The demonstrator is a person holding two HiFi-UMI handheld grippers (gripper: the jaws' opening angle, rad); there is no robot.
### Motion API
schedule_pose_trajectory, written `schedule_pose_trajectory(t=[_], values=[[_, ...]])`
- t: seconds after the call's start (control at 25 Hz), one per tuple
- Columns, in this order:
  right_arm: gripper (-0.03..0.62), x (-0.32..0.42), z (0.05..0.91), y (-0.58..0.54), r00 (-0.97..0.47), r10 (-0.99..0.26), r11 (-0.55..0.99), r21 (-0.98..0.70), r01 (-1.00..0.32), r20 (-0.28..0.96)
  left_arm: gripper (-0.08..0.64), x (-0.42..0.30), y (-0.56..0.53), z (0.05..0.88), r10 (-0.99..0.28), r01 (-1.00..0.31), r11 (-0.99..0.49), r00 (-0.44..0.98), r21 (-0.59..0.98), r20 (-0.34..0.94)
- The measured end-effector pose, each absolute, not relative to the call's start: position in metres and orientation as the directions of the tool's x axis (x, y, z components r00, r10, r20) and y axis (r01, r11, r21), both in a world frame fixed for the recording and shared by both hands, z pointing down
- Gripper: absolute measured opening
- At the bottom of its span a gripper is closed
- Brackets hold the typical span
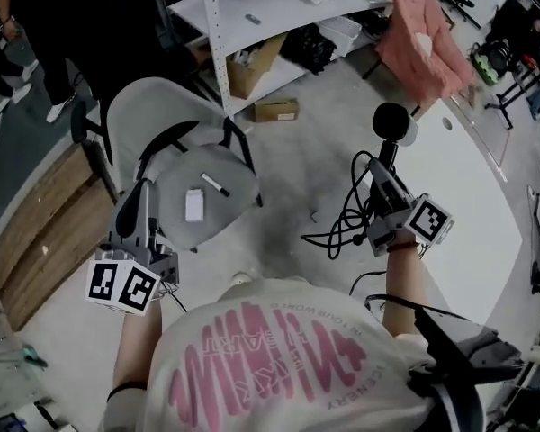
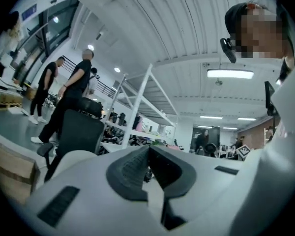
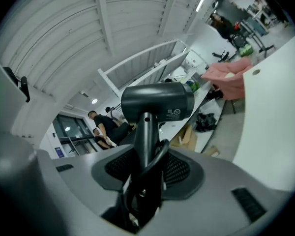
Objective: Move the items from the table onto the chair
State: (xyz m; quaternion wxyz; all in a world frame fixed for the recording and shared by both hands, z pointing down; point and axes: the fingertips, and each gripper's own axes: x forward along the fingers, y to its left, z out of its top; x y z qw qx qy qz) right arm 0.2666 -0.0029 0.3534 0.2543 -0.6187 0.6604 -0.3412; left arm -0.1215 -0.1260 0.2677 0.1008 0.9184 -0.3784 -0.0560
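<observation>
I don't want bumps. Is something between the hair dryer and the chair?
Nothing visible is. Only bare floor lies between the hair dryer in the right tool and the chair. A pen and a small white item lie on the seat.

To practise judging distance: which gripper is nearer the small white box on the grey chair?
Left. The left gripper is just left of the small white box; the right gripper is far right.
</observation>
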Motion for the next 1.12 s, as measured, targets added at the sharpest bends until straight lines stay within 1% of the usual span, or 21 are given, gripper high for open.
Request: schedule_pose_trajectory(t=[0.08,0.16,0.28,0.36,0.44,0.48,0.6,0.76,0.88,1.0,1.12], values=[[0.17,0.236,0.356,-0.035,-0.192,-0.979,0.064,-0.793,-0.606,0.068,0.011,-0.153,-0.127,0.265,-0.755,-0.732,-0.642,0.656,0.23,-0.02],[0.17,0.204,0.363,-0.07,-0.286,-0.955,0.114,-0.791,-0.601,0.08,0.011,-0.188,-0.128,0.269,-0.805,-0.78,-0.577,0.594,0.241,-0.005],[0.17,0.14,0.376,-0.126,-0.412,-0.908,0.174,-0.818,-0.549,0.083,0.011,-0.24,-0.141,0.284,-0.861,-0.833,-0.487,0.508,0.263,0.016],[0.17,0.107,0.393,-0.155,-0.482,-0.866,0.186,-0.811,-0.555,0.131,0.011,-0.269,-0.141,0.296,-0.892,-0.86,-0.424,0.451,0.283,0.034],[0.17,0.09,0.418,-0.177,-0.525,-0.818,0.183,-0.758,-0.626,0.236,0.011,-0.287,-0.135,0.306,-0.918,-0.882,-0.362,0.394,0.301,0.051],[0.17,0.081,0.429,-0.188,-0.551,-0.793,0.2,-0.742,-0.64,0.261,0.011,-0.294,-0.133,0.308,-0.927,-0.89,-0.339,0.372,0.305,0.056],[0.17,0.049,0.462,-0.224,-0.631,-0.714,0.233,-0.746,-0.623,0.304,0.011,-0.311,-0.135,0.309,-0.952,-0.916,-0.266,0.298,0.3,0.066],[0.17,0.002,0.535,-0.265,-0.7,-0.551,0.226,-0.726,-0.649,0.454,0.011,-0.343,-0.134,0.313,-0.985,-0.95,-0.097,0.134,0.296,0.11],[0.17,-0.026,0.587,-0.284,-0.726,-0.433,0.222,-0.718,-0.66,0.534,0.011,-0.357,-0.133,0.319,-0.988,-0.954,0.013,0.034,0.298,0.151],[0.17,-0.044,0.629,-0.3,-0.726,-0.331,0.225,-0.696,-0.682,0.603,0.011,-0.364,-0.133,0.324,-0.98,-0.945,0.106,-0.048,0.308,0.191],[0.17,-0.058,0.666,-0.312,-0.699,-0.255,0.223,-0.663,-0.714,0.668,0.011,-0.365,-0.131,0.329,-0.965,-0.934,0.188,-0.118,0.305,0.234]])
